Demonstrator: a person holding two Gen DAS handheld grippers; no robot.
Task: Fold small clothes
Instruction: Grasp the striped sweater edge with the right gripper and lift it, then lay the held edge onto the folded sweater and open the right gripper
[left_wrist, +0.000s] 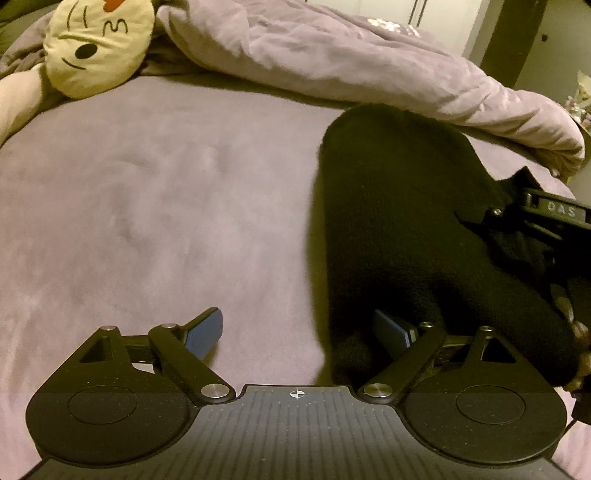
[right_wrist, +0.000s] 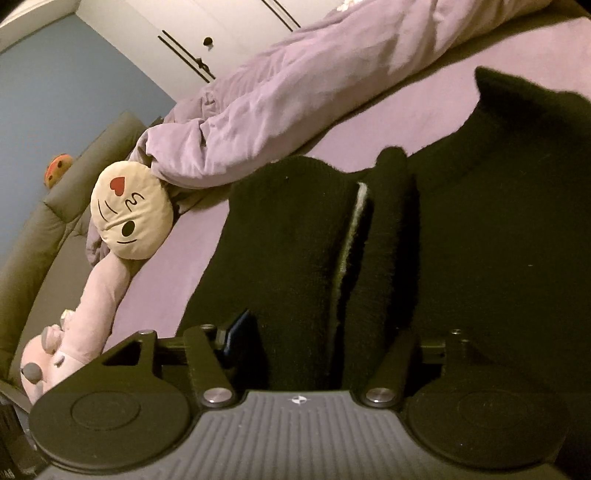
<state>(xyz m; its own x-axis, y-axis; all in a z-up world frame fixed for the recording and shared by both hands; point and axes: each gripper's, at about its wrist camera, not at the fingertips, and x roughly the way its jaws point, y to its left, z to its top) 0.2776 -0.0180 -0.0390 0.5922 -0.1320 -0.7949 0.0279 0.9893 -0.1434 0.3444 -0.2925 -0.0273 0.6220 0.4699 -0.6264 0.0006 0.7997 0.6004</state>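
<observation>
The black garment is the landmark here: a dark, fuzzy piece of clothing spread on the purple bed.

Farthest to its left, in the left wrist view, a cream plush face with a winking eye lies at the far corner of the bed, well apart from the garment. Beyond the garment, a rumpled lilac duvet runs along the far side of the mattress, and the garment's far end lies close beneath its edge.

The left tool sits at the garment's near left edge. Its fingers are spread wide apart. The left blue pad is over bare sheet beside the garment, while the right-hand pad is against the dark cloth at its lower edge. Nothing is gripped between them.

On the garment's right side, the right tool reaches in from the frame edge, its black linkage buried in the cloth.

In the right wrist view, the right tool has folds of the black garment bunched between its fingers, a pale seam showing in the fold. The cloth fills the gap, so it appears clamped on the garment. The plush face lies left of the garment, with the duvet beyond.
</observation>
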